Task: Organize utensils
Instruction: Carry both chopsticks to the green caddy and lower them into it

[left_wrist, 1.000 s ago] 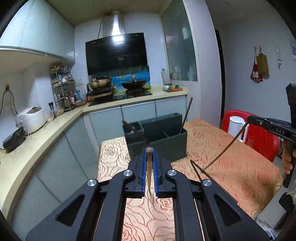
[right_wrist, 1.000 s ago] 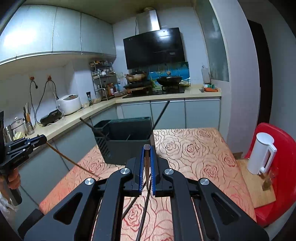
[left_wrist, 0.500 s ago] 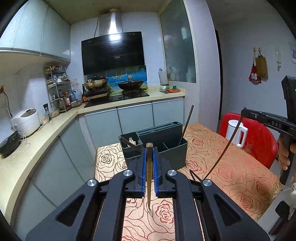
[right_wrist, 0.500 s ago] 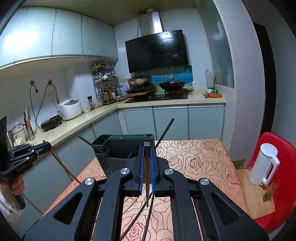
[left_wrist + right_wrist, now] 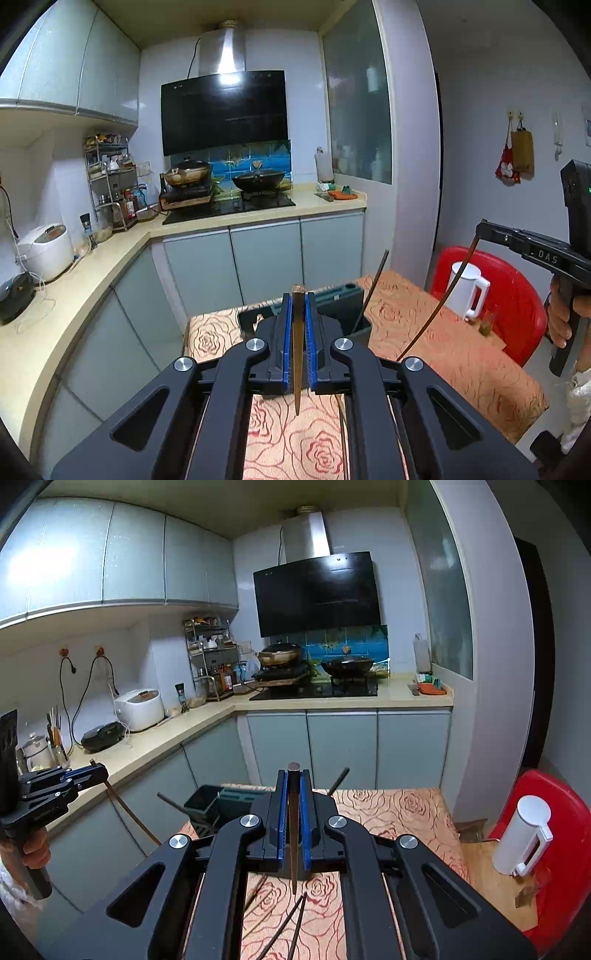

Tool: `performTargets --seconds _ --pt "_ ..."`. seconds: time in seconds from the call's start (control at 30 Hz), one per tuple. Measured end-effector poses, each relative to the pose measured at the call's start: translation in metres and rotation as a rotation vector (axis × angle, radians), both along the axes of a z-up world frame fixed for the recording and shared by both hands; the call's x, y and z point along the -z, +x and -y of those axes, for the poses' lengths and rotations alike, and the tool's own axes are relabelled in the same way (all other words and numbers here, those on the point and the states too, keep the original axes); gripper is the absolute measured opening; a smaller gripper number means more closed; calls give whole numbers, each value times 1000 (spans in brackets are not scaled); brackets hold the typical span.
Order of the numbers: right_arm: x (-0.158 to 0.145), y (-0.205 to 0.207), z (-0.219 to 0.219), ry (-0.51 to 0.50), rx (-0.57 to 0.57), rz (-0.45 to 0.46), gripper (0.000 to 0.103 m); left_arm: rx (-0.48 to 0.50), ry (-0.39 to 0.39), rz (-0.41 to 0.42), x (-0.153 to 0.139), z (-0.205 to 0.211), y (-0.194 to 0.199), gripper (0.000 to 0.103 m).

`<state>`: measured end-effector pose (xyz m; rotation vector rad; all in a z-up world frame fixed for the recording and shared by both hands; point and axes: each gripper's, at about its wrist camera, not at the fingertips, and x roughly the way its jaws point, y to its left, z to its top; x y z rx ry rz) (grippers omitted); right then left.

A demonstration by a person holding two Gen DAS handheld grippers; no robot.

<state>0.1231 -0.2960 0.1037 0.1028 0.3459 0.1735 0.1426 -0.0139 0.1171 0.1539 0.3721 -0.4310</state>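
The left gripper [image 5: 298, 332] is closed tight on a thin brown wooden chopstick [image 5: 297, 354]. The stick stands almost straight up between the two blue pads [image 5: 286, 343]. Its flat top pokes out just above them, and its pointy end hangs down below them, over the table with the rose-pattern cloth [image 5: 454, 354]. The tip does not touch the cloth.

The right gripper [image 5: 294, 812] is also closed tight, on a dark thin chopstick [image 5: 293, 834]. This one stands straight up between the blue pads too, with its blunt top just above them and its thin end hanging below, up in the air over the cloth.

In the left view, the right gripper shows at the right side, with the person's hand [image 5: 565, 317] on its handle. The dark stick hangs from its tip in a long slant down toward the table. In the right view, the left gripper shows at the far left, and its brown stick slants down the same way.

A dark grey plastic utensil box [image 5: 207, 806] sits on the table, past both grippers. More dark sticks [image 5: 373, 291] lean out of it. Loose dark chopsticks [image 5: 291, 923] lie flat on the cloth under the right gripper.

A white kettle [image 5: 524, 838] stands on a wooden board by a red plastic chair [image 5: 569, 834], to the right of the table.
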Motion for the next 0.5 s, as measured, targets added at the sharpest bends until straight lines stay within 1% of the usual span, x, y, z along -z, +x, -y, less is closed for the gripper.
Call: performTargets --seconds 0.27,0.4,0.5 --pt "-28 22 -9 -20 0 28 7 -10 -5 44 -36 19 21 6" --pt "-34 35 -14 -25 6 32 7 -18 -13 58 -46 28 33 6" --pt "-36 50 -15 -11 3 22 7 -25 -15 62 -50 37 45 6"
